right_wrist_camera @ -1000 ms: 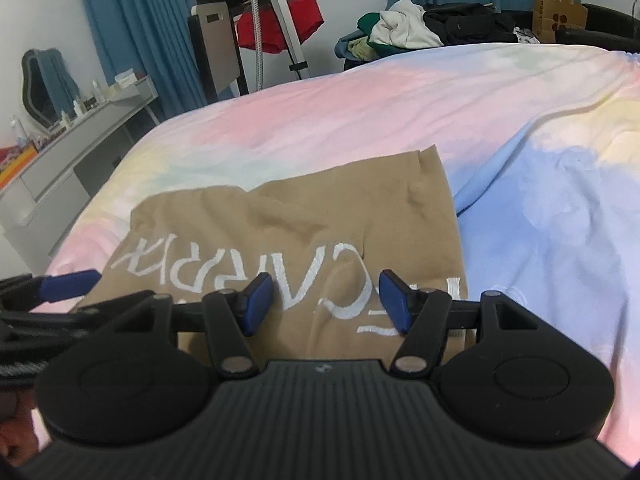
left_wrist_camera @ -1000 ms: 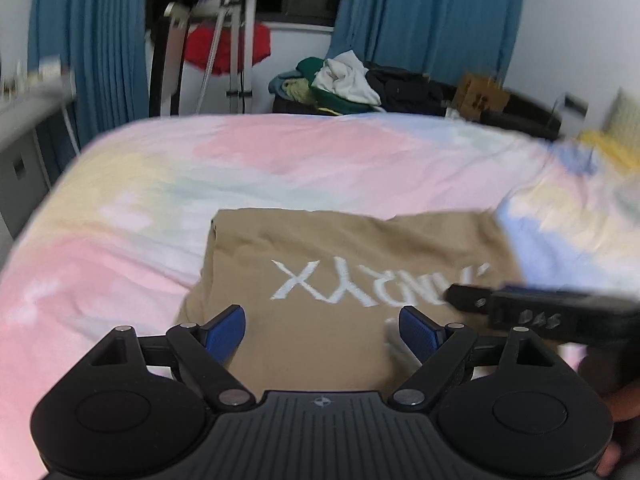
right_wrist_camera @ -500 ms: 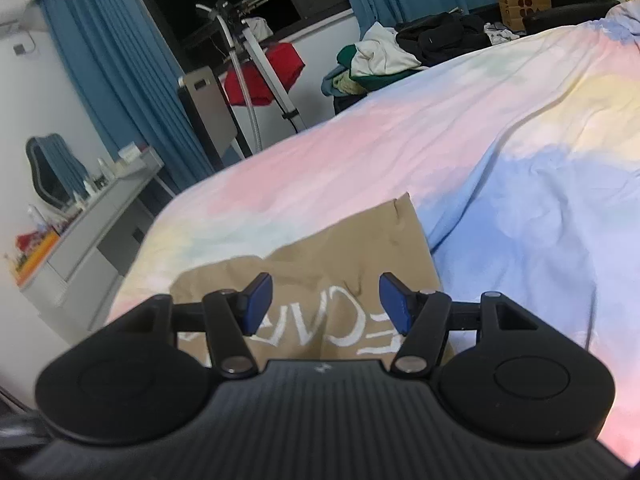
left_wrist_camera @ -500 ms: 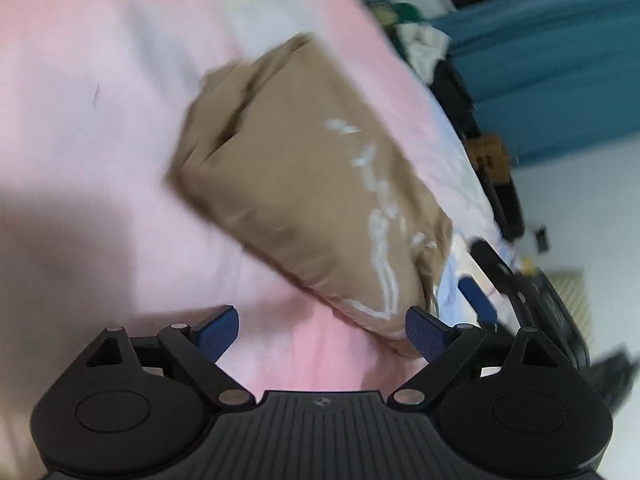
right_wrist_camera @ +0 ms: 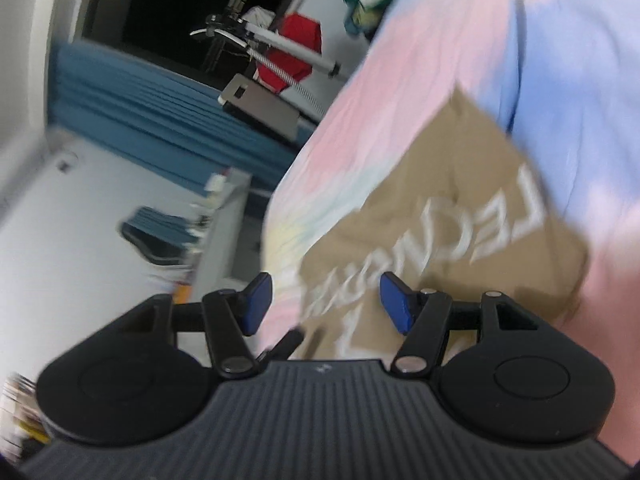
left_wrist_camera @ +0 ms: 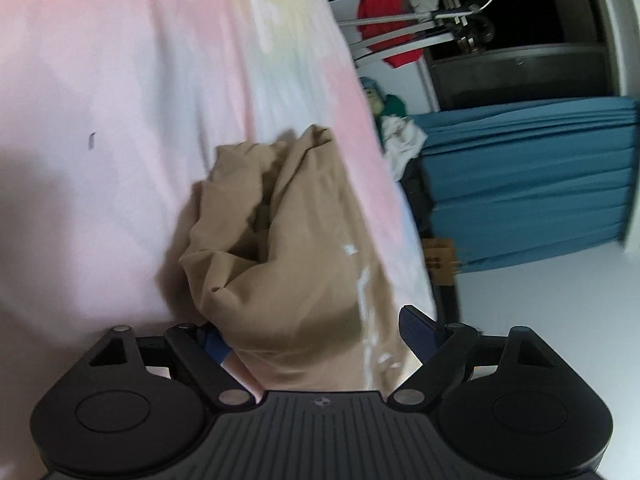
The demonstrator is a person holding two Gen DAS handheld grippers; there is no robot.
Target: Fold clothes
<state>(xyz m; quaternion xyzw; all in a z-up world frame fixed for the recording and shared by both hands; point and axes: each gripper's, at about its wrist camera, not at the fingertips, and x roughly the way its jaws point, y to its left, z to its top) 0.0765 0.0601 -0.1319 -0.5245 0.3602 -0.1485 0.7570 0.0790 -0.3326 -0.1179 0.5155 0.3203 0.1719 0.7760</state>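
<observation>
A tan folded garment (left_wrist_camera: pixel 288 248) with white lettering lies on the pastel bed sheet (left_wrist_camera: pixel 100 100). Its near, bunched end sits between the wide-apart fingers of my left gripper (left_wrist_camera: pixel 316 336), which is open; the cloth hides part of the left fingertip. In the right wrist view the same garment (right_wrist_camera: pixel 440 208) shows its white letters. My right gripper (right_wrist_camera: pixel 326 304) is open at the garment's near edge, with nothing clamped between its blue pads. Both views are rolled sideways and blurred.
Beyond the bed (right_wrist_camera: pixel 560 40) are blue curtains (left_wrist_camera: pixel 520 180), a clothes rack with a red garment (left_wrist_camera: pixel 388 20), a pile of clothes (left_wrist_camera: pixel 396 140) and a brown paper bag (left_wrist_camera: pixel 440 260). A grey desk (right_wrist_camera: pixel 224 216) stands beside the bed.
Both grippers have rolled onto their sides and dropped closer to the garment. The left one has slid up to the bunched end, so cloth now lies between its fingers. Both stay open.
</observation>
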